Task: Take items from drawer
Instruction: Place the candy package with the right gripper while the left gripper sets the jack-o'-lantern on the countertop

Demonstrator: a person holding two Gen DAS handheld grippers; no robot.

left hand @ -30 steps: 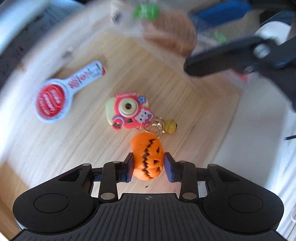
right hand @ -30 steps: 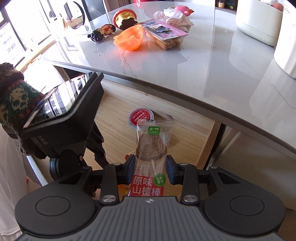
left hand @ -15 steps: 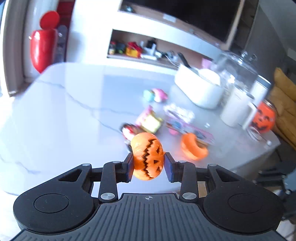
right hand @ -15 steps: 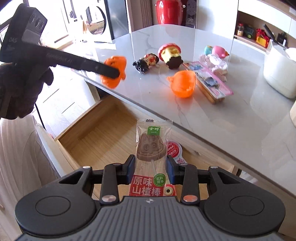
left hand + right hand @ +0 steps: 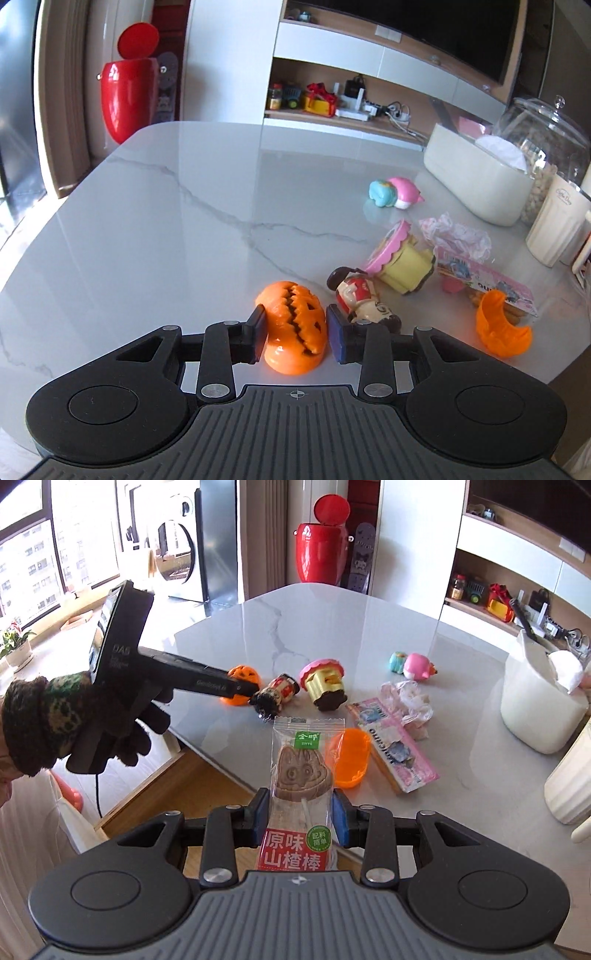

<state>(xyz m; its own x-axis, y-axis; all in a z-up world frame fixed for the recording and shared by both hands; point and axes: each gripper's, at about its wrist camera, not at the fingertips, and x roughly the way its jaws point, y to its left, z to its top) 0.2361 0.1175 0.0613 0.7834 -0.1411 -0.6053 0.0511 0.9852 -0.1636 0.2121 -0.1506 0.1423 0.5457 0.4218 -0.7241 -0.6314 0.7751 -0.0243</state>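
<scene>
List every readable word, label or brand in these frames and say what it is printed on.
"原味山楂棒": red panel of the snack packet in the right gripper.
"配料简单": green circle on that packet.
"金晔": green tag near its top; the small print under it is unreadable.
"DAS": back of the left gripper.
Pink box, white canister: print too blurred.

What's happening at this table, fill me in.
A person is emptying a drawer with two hand-held grippers. The left gripper has an orange pumpkin toy between its jaws, low over the marble tabletop beside a small doll. The right gripper grips a wrapped snack above the open drawer.
</scene>
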